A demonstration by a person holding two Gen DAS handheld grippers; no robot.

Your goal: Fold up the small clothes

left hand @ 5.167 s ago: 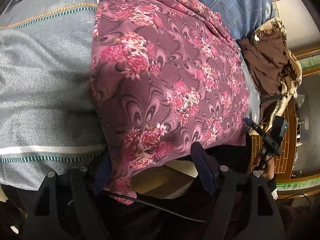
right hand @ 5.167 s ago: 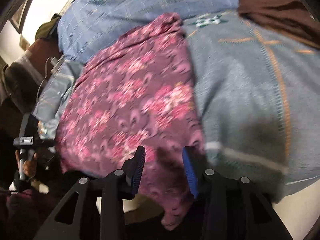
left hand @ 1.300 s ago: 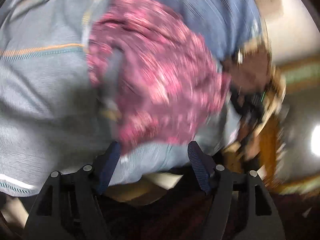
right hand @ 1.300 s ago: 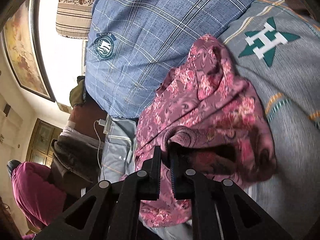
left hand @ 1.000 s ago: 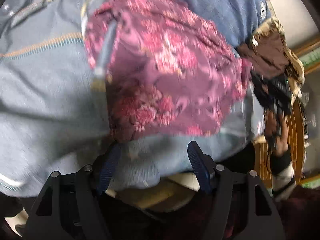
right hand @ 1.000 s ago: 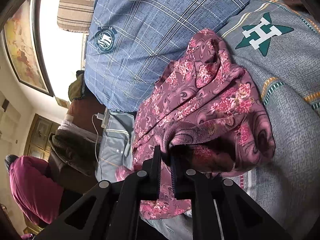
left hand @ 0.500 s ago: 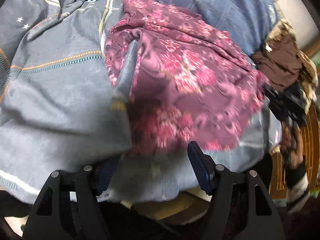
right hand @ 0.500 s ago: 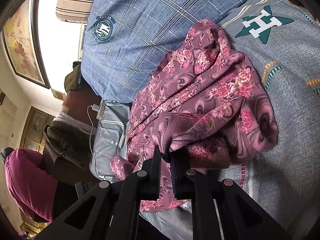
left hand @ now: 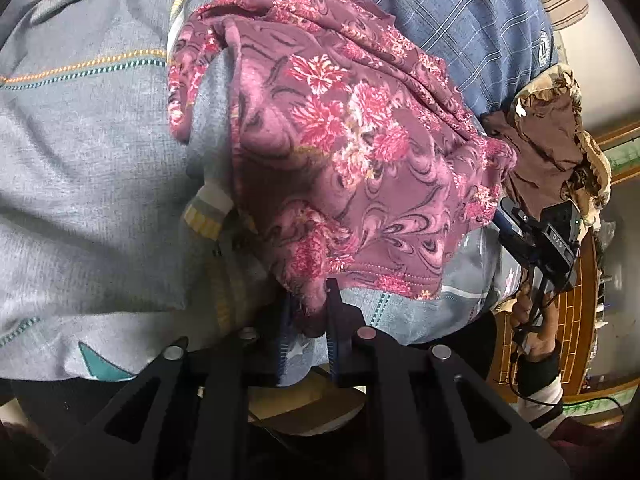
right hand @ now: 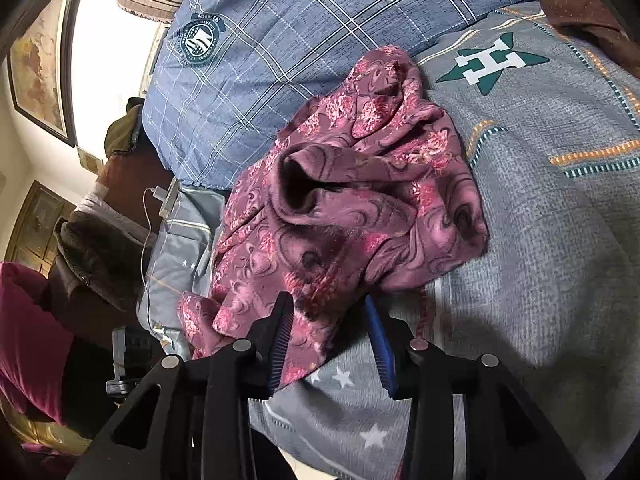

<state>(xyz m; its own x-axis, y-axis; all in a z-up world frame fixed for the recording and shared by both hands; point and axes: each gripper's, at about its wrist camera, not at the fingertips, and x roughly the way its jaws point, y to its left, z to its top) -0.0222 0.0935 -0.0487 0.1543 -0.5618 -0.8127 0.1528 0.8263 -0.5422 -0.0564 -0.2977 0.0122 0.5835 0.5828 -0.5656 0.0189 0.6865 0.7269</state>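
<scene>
A maroon floral cloth (left hand: 344, 152) lies bunched on the grey bedspread (left hand: 88, 168). My left gripper (left hand: 308, 320) is shut on its near hem corner, at the bed's front edge. In the right wrist view the same cloth (right hand: 352, 208) lies crumpled with a raised fold. My right gripper (right hand: 332, 332) is open, its fingers on either side of the cloth's near edge, which lies loose between them. The right gripper also shows in the left wrist view (left hand: 536, 240), held at the cloth's right side.
A blue plaid pillow (right hand: 304, 32) lies behind the cloth. A brown garment (left hand: 548, 148) lies at the bed's right end. A charger cable (right hand: 150, 216) and dark clothes (right hand: 100, 256) sit left of the bed. The bed's front edge is just below both grippers.
My left gripper has closed on the cloth's near hem. My right gripper has opened and let go of the fold it held, which now rests on the bed.
</scene>
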